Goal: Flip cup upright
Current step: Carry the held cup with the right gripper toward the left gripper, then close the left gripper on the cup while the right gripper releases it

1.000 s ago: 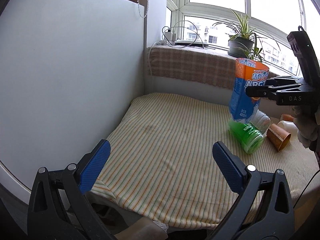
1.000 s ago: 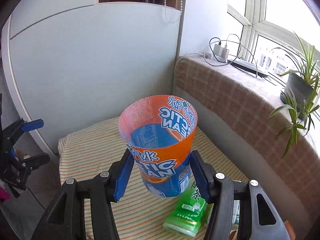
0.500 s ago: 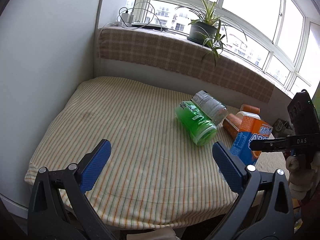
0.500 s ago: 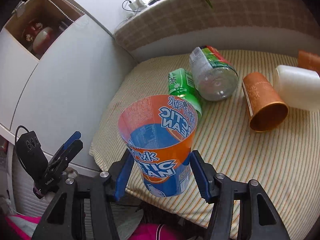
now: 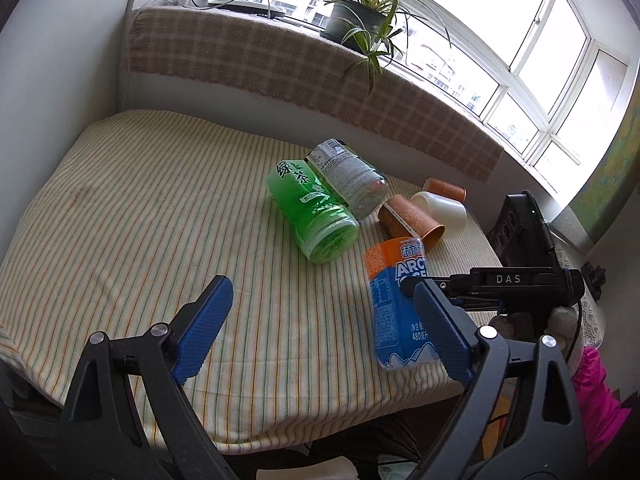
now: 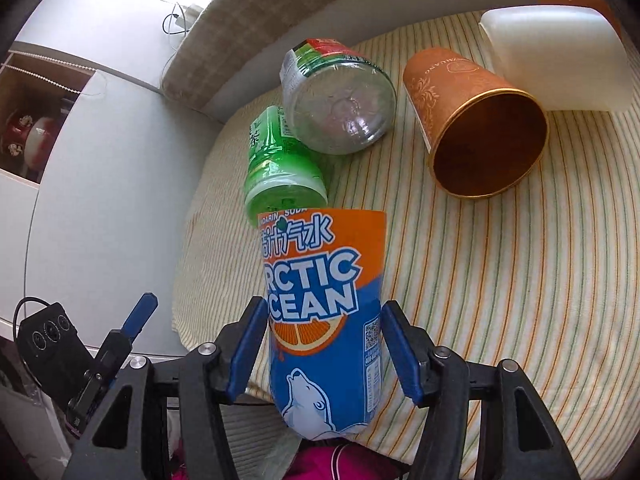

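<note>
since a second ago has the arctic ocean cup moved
Yes. The Arctic Ocean cup came down from window-plant height to the striped bedcover, nearer than the green tea bottle.

Daylit bay windows (image 5: 516, 36), checked sill cover (image 5: 280, 60) (potted plant (image 5: 362, 16) atop), white wall (image 5: 60, 60).

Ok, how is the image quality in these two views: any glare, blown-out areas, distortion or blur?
Left wrist view: the window is blown out white, the striped cloth is evenly lit and sharp, and fisheye bends the edges. Right wrist view: the orange and blue cup is crisp between the right gripper fingers, the clear bottle shows soft reflections, and the corners go dark.
</note>
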Demonstrator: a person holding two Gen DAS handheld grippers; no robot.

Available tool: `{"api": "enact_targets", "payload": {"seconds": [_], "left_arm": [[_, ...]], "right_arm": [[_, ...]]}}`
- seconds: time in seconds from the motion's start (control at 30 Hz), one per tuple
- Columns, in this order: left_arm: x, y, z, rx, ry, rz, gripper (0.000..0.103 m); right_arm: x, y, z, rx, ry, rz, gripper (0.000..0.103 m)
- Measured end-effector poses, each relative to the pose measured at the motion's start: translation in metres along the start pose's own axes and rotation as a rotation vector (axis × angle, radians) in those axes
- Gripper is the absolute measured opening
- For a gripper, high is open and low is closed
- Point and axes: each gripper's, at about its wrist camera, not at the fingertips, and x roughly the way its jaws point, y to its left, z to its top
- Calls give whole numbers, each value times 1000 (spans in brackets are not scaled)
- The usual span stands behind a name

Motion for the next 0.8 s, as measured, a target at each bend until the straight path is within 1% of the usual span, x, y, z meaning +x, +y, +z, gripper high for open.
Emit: {"api": "enact_targets", "payload": {"seconds": [0.07, 0.17, 0.2, 0.23, 0.27, 0.37, 0.47, 0.5, 0.57, 0.63, 0.7, 0.8], "left_arm": [[6, 0, 1, -17, 23, -14, 94], [15, 0, 2, -36, 66, -47, 86], [19, -1, 3, -45, 81, -61, 86], [24, -1, 4, -54, 95, -74, 86], [28, -1, 4, -61, 108, -84, 86], [42, -5, 5, -77, 146, -126, 86], [58, -9, 6, -111, 196, -178, 86], [63, -9, 7, -123, 213, -194, 86], [74, -12, 8, -140, 241, -218, 86], [85, -16, 10, -145, 268, -229, 86], [95, -20, 11, -147, 294, -247, 86], [109, -25, 14, -146, 325, -259, 85]], "right_arm": [[5, -1, 1, -6, -1, -15, 63], [2, 0, -1, -17, -23, -18, 63], [-2, 1, -3, -29, -37, -19, 63], [-8, 2, -6, -48, -58, -27, 63], [-15, 4, -11, -74, -86, -48, 66], [-38, 15, -22, -150, -179, -122, 82], [-61, 26, -38, -196, -250, -167, 82], [-69, 31, -45, -225, -284, -204, 82], [-84, 43, -62, -288, -364, -305, 82], [-97, 53, -79, -334, -446, -398, 84], [-110, 57, -98, -354, -515, -474, 89], [-118, 55, -115, -336, -558, -546, 89]]}}
